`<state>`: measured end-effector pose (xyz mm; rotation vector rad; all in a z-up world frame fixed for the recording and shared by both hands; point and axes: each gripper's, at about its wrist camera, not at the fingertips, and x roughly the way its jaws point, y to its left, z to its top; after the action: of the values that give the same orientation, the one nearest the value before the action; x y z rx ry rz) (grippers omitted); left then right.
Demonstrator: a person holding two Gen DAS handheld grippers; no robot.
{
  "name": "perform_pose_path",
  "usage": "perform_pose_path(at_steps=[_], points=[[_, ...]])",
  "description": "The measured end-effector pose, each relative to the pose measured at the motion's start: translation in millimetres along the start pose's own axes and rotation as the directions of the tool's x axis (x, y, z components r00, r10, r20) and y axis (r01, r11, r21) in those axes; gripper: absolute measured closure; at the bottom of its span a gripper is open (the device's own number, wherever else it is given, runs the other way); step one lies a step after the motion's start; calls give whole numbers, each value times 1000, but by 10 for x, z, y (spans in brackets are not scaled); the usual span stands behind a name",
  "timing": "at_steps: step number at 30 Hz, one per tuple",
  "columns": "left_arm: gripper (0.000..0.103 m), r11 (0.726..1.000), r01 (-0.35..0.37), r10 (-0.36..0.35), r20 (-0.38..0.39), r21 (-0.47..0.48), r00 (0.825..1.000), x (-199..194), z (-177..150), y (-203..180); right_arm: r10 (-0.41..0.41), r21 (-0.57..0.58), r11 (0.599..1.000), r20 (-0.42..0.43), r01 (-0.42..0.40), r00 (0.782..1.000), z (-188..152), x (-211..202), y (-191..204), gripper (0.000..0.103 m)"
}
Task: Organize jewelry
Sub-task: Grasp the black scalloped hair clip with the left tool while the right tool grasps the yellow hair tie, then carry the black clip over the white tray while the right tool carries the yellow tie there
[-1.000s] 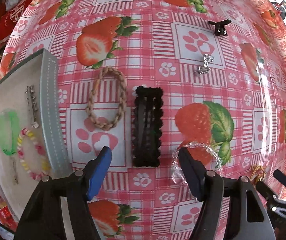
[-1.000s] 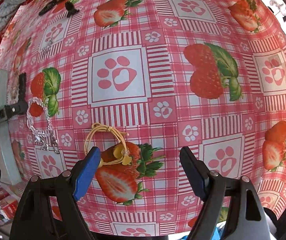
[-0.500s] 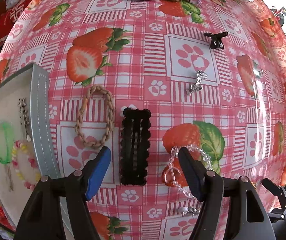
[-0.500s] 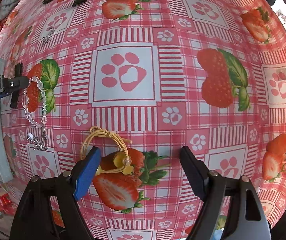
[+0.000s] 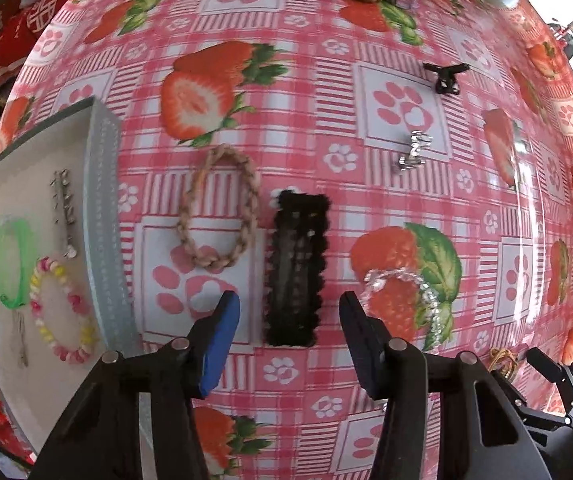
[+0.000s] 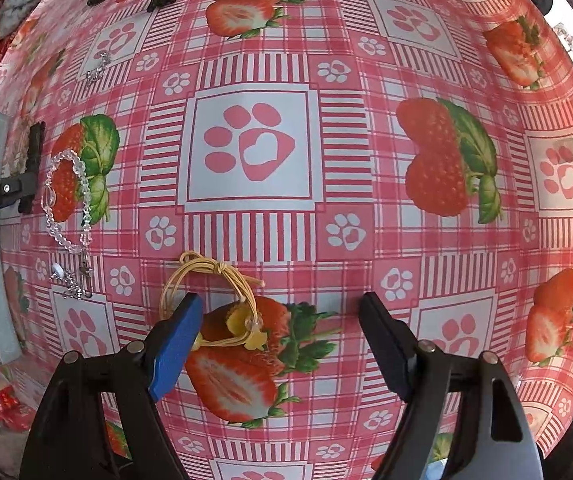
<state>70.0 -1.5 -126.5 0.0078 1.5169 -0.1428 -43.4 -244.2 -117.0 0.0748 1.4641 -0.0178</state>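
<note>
A black hair clip (image 5: 295, 268) lies flat on a strawberry tablecloth (image 5: 366, 128), just ahead of the left gripper (image 5: 288, 334), whose jaws stand wide open and hold nothing. A braided band (image 5: 222, 208) lies just left of the clip, a clear bead bracelet (image 5: 406, 292) just right. A grey tray (image 5: 102, 216) at the left holds a pastel bracelet (image 5: 62, 308) and a green band (image 5: 8, 260). The right gripper (image 6: 278, 332), also wide open and empty, hovers over a yellow cord (image 6: 210, 292).
</note>
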Motion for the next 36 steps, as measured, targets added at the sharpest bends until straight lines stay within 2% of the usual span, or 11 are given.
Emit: perform_pose_path(at_steps=[2,4,5,8,9,10,12,16,21,32,36], points=[[49,1000,-8,7,6,15,1000,54,46,-133,-4,-4,1000,7,4,1000,-6,-7,26,25],[63,999,-25,25,13,42,1000,70,71,-216,-8,-17,1000,16,8,1000,-27,-26,74,32],[67,998,-26,25,15,50,1000,72,78,-250,-8,-22,1000,18,9,1000,-30,-34,96,34],[69,998,-4,3,12,55,1000,69,99,-274,-11,-41,999,28,13,1000,-44,-79,193,47],[69,999,9,-10,9,52,1000,68,103,-264,-8,-46,999,31,10,999,-52,-90,225,56],[69,999,19,-19,9,48,1000,54,91,-253,-9,-53,999,36,11,999,-51,-103,253,71],[69,998,36,-37,16,46,999,-27,64,-191,-5,-57,998,42,7,999,-39,-116,302,93],[69,998,51,-53,27,47,998,-116,29,-160,43,-29,999,40,-42,998,17,-157,299,96],[69,997,67,-69,51,50,996,-321,-16,-54,156,36,987,58,-158,986,116,-278,153,97],[69,996,84,-87,117,33,989,-729,-210,239,192,38,980,93,-196,977,384,-568,187,97],[69,996,85,-86,142,15,986,-880,-300,404,177,-4,984,82,-178,981,249,-567,269,97]])
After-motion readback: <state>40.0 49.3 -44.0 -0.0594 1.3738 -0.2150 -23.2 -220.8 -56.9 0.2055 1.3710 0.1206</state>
